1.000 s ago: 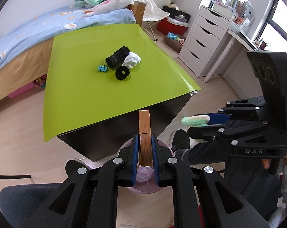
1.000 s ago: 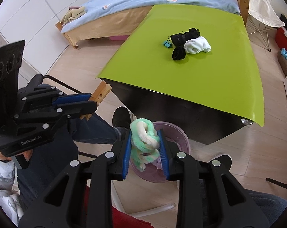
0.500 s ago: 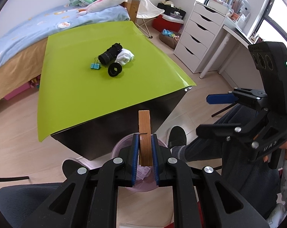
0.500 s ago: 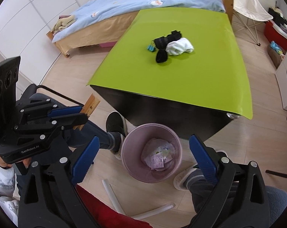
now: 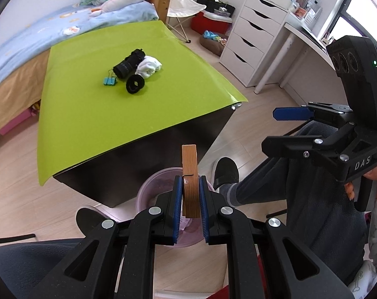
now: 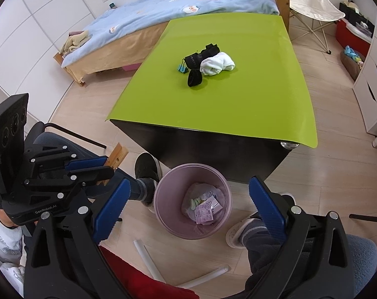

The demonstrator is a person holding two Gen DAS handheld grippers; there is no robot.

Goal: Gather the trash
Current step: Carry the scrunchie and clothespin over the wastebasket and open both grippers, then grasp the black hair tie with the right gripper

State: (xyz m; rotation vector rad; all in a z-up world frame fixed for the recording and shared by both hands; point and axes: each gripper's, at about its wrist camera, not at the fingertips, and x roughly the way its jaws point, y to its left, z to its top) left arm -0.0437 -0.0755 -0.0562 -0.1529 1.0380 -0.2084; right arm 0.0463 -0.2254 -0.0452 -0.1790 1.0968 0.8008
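My right gripper (image 6: 188, 206) had just sprung its fingers apart, empty, above the pink bin (image 6: 192, 203) on the floor below the worktop's (image 6: 213, 114) near edge. Left gripper (image 5: 191, 199) was clamped on the wooden clothespin (image 5: 189, 174); dropping that looked next.

I see pale wood-plank flooring (image 6: 325, 174), a blue-quilted wooden bed (image 6: 163, 10) along the white wall, a white drawer chest (image 5: 250, 39), and daylight from the window (image 5: 350, 15) beside it.
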